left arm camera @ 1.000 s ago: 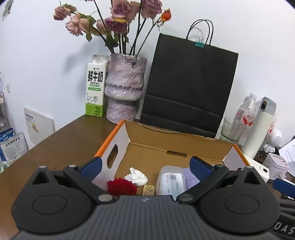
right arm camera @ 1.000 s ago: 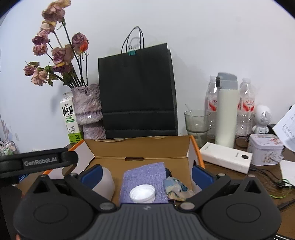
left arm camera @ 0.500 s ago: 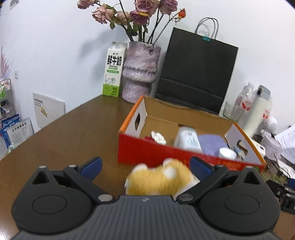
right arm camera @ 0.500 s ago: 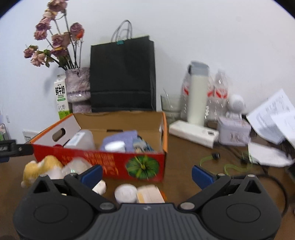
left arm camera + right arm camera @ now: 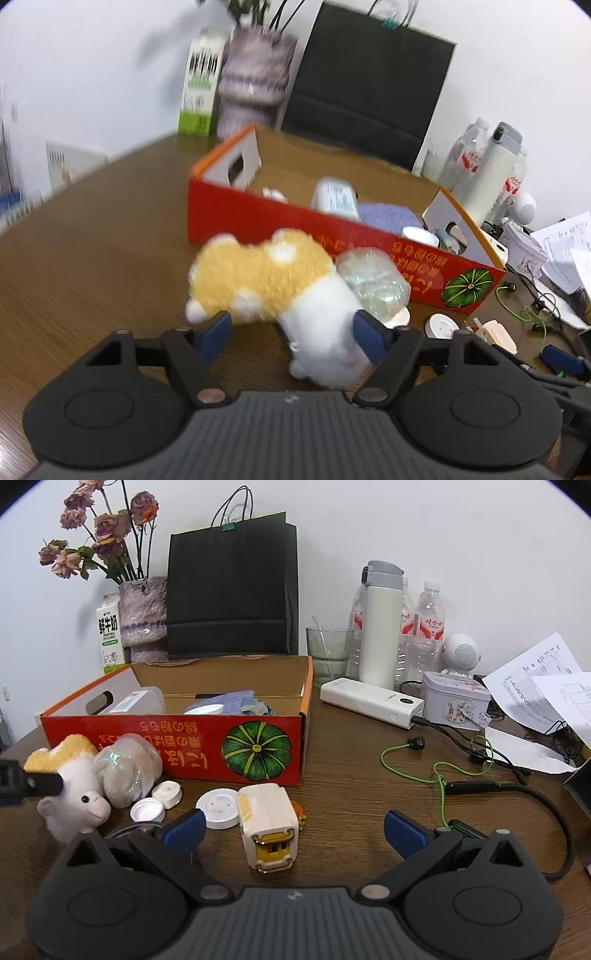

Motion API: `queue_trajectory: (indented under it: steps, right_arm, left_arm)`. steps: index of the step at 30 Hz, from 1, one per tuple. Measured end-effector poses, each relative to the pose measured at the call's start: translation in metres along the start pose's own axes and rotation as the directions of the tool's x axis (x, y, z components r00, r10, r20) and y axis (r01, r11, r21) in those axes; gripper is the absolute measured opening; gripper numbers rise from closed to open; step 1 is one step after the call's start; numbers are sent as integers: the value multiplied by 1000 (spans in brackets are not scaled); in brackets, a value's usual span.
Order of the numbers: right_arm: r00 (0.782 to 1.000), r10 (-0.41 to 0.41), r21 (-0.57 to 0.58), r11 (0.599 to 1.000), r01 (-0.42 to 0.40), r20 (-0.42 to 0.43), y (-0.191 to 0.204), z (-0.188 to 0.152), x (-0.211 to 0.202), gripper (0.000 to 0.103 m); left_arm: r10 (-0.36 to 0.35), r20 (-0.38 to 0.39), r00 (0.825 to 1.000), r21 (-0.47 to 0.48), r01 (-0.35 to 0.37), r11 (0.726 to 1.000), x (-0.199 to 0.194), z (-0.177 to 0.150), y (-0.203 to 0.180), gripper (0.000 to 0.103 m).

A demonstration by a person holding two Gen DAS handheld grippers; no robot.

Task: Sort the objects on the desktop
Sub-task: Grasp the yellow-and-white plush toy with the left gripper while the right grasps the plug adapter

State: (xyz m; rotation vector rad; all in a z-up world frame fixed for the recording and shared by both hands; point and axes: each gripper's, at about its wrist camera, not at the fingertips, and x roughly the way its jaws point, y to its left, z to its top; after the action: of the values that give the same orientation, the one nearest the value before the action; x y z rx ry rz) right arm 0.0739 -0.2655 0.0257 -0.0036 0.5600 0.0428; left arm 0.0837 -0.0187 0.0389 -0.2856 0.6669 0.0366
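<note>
Close in on the plush toy (image 5: 273,284), lying on the table just in front of the red box (image 5: 332,240). Left gripper (image 5: 291,336) spread wide around the toy's white end, not squeezing yet. Squeeze gently, mid-body. Right gripper (image 5: 293,827) wide too, holding nothing, near the little yellow charger (image 5: 267,821). Lower and closer to the toy than half a second ago.

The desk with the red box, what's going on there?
A person with two handheld grippers is sorting desk clutter into the red pumpkin box. The left gripper is open around the plush toy on the table. The right gripper is open over the white-and-yellow charger.
</note>
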Motion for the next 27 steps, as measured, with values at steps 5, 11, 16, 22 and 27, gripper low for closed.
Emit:
queue_trajectory:
  steps: [5,11,16,22,27]
  right_arm:
    - [1000,-15,-19,1000,16,18,4,2,9,95]
    - [1000,-4,12,1000,4,4,1,6,20,89]
    - [999,20,44,999,-18,-39,-2,6,31,63]
    - [994,74,42,997,-71,-74,1,0,34,31]
    - [995,84,103,992,-78,-51,-6,-5,23,31]
  left_arm:
    - [11,-1,1000,-59,-11,998,9,2,-3,72]
    - [42,-13,999,-71,-43,997,17,2,-13,73]
    - [31,-45,998,-95,-35,995,27,0,-6,65]
    - [-15,-34,999,-79,12,997,23,-3,7,49]
    - [-34,-9,999,-82,33,996,17,-5,20,46]
